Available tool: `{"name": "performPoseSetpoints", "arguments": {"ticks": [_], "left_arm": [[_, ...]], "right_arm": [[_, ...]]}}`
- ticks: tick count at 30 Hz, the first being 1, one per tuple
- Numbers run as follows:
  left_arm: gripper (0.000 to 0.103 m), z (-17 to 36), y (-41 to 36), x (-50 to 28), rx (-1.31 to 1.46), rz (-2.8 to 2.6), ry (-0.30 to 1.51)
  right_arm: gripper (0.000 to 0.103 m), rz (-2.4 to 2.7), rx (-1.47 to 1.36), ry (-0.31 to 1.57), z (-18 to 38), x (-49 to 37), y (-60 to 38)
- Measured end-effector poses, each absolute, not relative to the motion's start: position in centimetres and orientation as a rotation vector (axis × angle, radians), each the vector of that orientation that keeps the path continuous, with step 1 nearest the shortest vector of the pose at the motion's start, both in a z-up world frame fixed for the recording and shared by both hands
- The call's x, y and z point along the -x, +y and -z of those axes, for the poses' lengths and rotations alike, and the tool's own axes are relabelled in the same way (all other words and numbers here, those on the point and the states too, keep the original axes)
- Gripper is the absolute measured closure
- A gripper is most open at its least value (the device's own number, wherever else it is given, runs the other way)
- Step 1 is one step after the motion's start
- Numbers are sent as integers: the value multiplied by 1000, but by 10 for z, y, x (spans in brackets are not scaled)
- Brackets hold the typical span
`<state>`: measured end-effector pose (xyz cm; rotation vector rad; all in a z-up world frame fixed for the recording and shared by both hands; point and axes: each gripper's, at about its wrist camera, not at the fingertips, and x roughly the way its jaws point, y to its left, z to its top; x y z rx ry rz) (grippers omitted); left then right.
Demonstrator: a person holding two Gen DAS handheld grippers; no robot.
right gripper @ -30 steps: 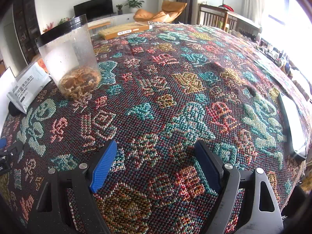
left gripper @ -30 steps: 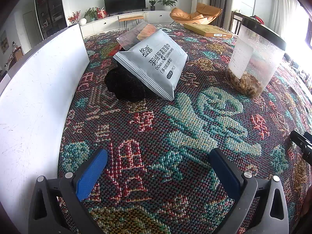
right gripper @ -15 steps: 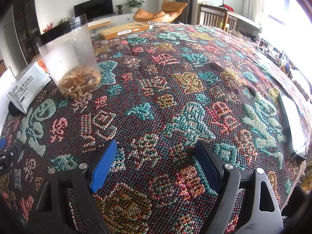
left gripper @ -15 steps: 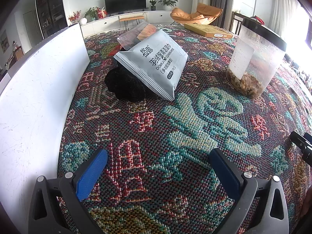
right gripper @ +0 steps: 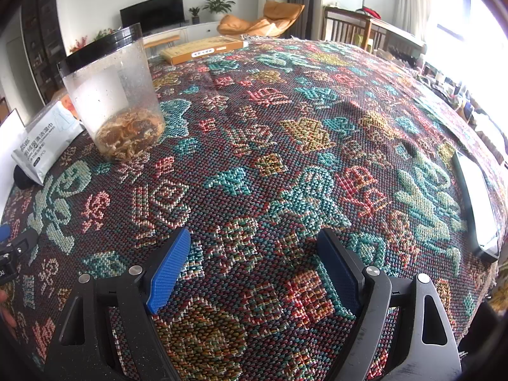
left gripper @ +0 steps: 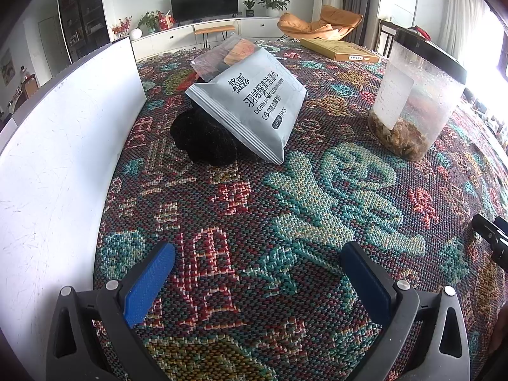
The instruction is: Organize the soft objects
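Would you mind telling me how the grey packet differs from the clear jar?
The grey packet is flat, opaque and printed, propped at a tilt on a black fuzzy bundle; the clear jar is tall, see-through and upright, with brown bits at its bottom. Both sit on the patterned cloth.

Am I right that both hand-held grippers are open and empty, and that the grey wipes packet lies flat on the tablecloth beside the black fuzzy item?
Not quite. The left wrist view shows the grey wipes packet propped at a slant on the black fuzzy item, not flat beside it. The left hand-held gripper and right hand-held gripper are indeed open and empty.

Grey wipes pouch (left gripper: 254,101) reads "DOWN ... CLEANING WIPES" (plus Chinese characters).
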<state>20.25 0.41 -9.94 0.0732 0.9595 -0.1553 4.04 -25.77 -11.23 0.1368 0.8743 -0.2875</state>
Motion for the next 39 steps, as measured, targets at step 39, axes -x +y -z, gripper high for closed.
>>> {"name": "performPoseSetpoints", "arguments": {"ticks": [39], "left_arm": [[0,97,5,-179,-77,154,973]], "right_arm": [[18,287,-138,874,112,-40,-259]]}}
